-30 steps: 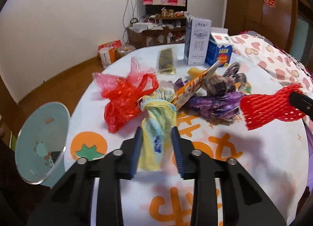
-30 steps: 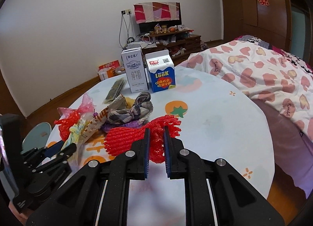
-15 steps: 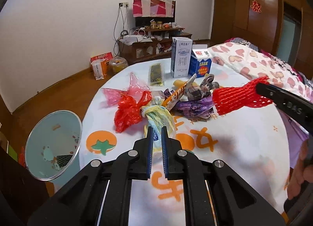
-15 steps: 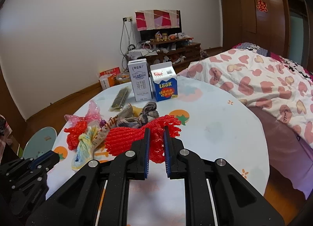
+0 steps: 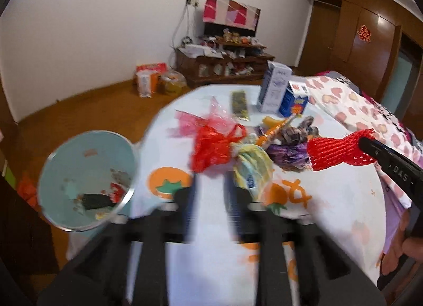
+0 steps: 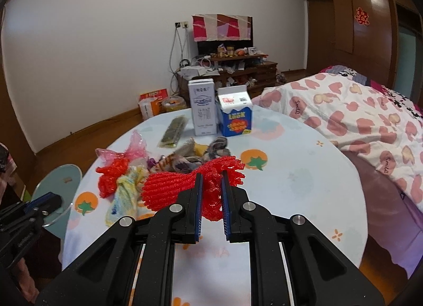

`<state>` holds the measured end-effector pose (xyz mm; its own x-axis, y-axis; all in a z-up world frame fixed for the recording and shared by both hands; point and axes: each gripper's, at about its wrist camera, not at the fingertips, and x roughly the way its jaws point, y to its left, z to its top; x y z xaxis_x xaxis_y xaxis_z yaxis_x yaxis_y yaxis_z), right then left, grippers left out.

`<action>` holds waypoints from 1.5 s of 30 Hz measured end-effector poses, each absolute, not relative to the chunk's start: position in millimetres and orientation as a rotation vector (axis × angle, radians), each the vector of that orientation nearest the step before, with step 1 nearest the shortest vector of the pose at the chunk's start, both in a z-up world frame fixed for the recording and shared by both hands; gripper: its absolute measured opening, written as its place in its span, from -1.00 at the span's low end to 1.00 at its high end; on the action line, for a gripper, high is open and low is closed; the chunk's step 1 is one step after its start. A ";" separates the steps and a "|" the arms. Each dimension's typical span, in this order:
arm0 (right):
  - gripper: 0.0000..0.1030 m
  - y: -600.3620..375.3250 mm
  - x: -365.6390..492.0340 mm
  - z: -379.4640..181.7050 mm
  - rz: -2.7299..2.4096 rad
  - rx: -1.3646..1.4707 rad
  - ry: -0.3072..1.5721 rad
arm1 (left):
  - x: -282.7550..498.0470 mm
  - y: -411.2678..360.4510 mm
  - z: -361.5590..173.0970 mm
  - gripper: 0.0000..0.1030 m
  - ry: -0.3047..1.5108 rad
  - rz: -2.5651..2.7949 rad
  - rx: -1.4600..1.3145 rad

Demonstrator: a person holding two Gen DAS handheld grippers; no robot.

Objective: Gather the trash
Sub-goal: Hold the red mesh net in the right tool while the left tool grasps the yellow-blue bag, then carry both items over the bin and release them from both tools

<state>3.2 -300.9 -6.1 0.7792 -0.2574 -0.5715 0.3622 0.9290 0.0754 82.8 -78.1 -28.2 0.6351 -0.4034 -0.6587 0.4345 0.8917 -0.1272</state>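
Since the earlier frame, our left gripper (image 5: pixel 208 192) has just been opening, nothing between its jaws; the one crumpled yellow plastic wrapper (image 5: pixel 252 167) lies on the round table (image 5: pixel 330 200). Our right gripper (image 6: pixel 211 187) clamps one red foam net sleeve (image 6: pixel 174 187). Two cartons (image 6: pixel 202 107) stand at the table's far edge.

Two cartons (image 6: pixel 202 110) (image 6: pixel 235 117) are counted on the table (image 6: pixel 304 181), with one red net (image 6: pixel 182 187), one red bag (image 5: pixel 214 147), one pink bag (image 6: pixel 136 147), one yellow wrapper (image 5: pixel 251 168), one dark flat packet (image 6: pixel 174 131) and one cloth bundle (image 6: pixel 211 151). One bin (image 5: pixel 87 171) is seen beside it. Two grippers (image 5: pixel 208 200) (image 6: pixel 211 200) are counted.
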 end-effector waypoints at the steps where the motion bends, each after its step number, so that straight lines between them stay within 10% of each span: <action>1: -0.73 -304.6 2.1 -7.4 -0.349 0.185 0.594 | 86.6 -87.7 -34.3 0.07 0.753 -0.486 0.046; 8: -0.73 -339.9 -17.1 -16.0 -0.438 0.202 0.620 | 108.3 -154.4 -75.7 0.12 0.827 -0.509 0.098; 14: -0.73 -355.3 -24.5 -19.2 -0.466 0.232 0.616 | 100.2 -162.7 -78.1 -0.61 0.791 -0.524 0.149; 45: -0.73 -207.0 66.2 12.4 -0.090 0.120 0.593 | 80.3 29.5 -16.0 -0.58 0.654 -0.179 0.151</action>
<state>66.2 -207.0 12.4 0.8255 -0.0504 -0.5621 0.1195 0.9890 0.0868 80.3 29.5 -16.0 0.7791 -0.1169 -0.6160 0.2121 0.9737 0.0834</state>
